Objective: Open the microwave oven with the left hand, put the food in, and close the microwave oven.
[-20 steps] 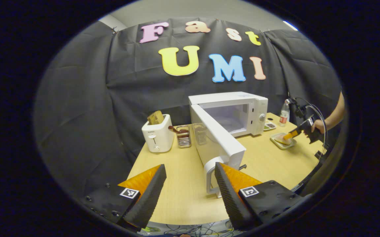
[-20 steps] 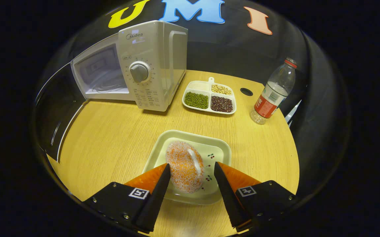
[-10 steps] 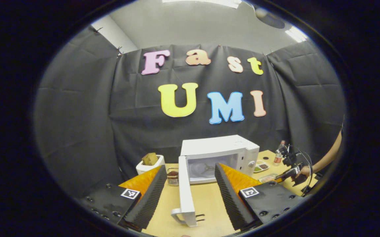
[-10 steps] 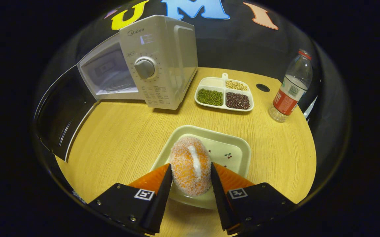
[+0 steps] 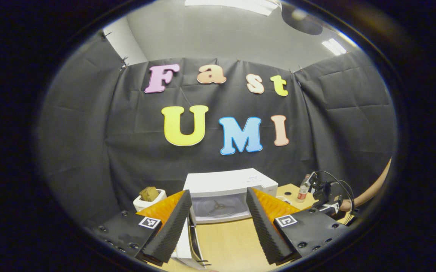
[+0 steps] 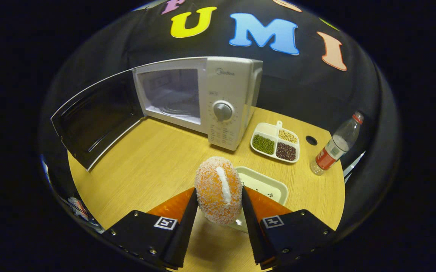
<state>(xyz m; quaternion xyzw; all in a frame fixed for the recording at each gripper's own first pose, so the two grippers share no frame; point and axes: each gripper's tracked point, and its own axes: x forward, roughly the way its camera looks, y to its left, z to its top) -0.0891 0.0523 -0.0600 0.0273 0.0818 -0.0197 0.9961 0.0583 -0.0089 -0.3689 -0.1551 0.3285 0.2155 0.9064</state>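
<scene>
Microwave oven is standing with its door swung wide; right gripper is pinching the sugared doughnut above its tray. Left gripper is gaping, empty. Risk: the doughnut clipping the cavity frame and slipping free.

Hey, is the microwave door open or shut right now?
Open. The microwave door is swung out wide to the side, leaving the cavity exposed with nothing inside it.

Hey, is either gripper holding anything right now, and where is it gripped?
The right gripper holds the sugar-coated orange food, fingers pressing its two sides, lifted above the tray. The left gripper is open and holds nothing.
</scene>
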